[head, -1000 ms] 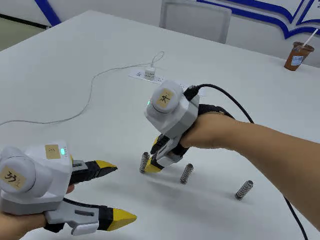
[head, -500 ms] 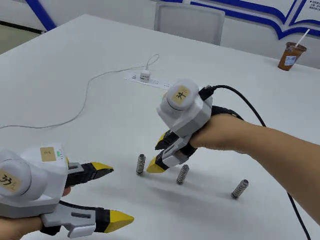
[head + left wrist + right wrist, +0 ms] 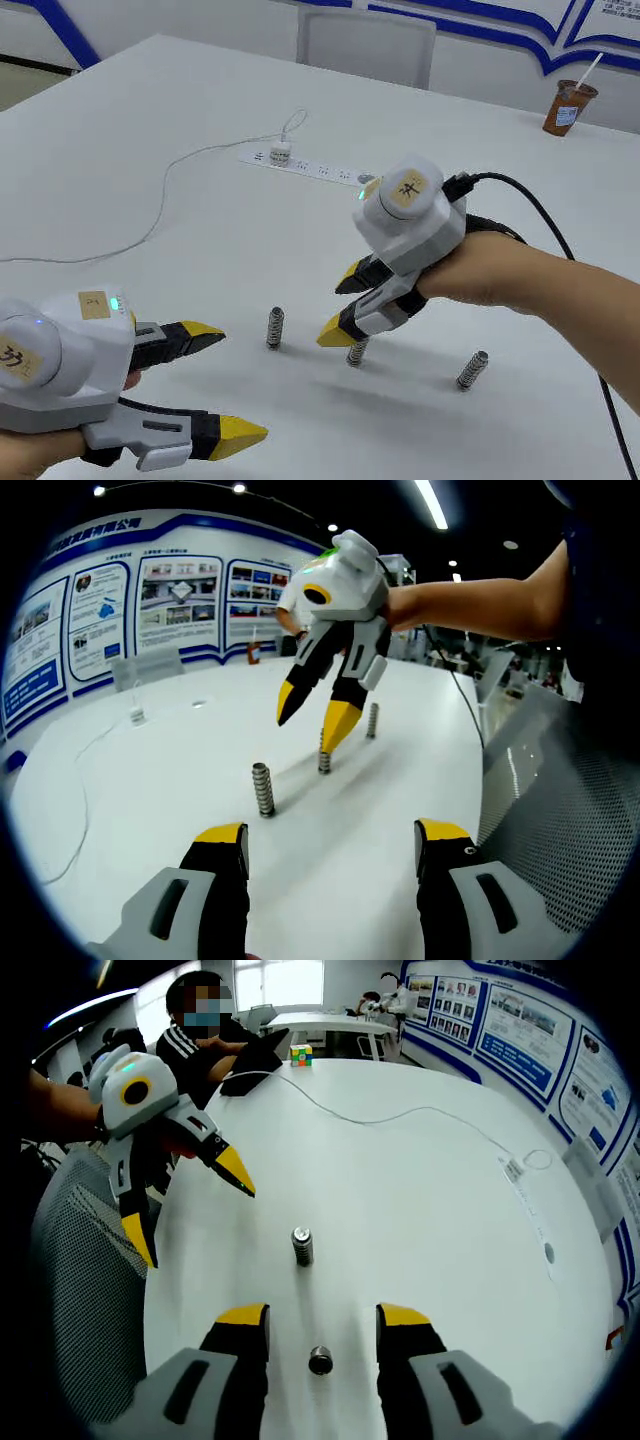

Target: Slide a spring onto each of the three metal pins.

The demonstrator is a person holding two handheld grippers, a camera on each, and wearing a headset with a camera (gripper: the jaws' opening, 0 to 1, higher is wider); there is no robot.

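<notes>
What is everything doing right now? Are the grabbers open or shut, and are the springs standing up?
Left hand-held gripper: open, holding nothing.
Right hand-held gripper: open, holding nothing.
Left spring: standing upright, untouched.
Middle spring: standing upright, close by the right hand-held gripper's tips.
Right spring: standing upright, untouched.
Power strip: white plug pushed in.
Cup: upright, straw inside.

We see a white desk (image 3: 120, 130) carrying a power strip (image 3: 305, 166) with a white plug (image 3: 281, 153) in it. Its thin cable (image 3: 150, 228) trails toward the left. A brown cup (image 3: 565, 108) with a straw stands far right, and a grey chair (image 3: 365, 45) sits behind the desk.
</notes>
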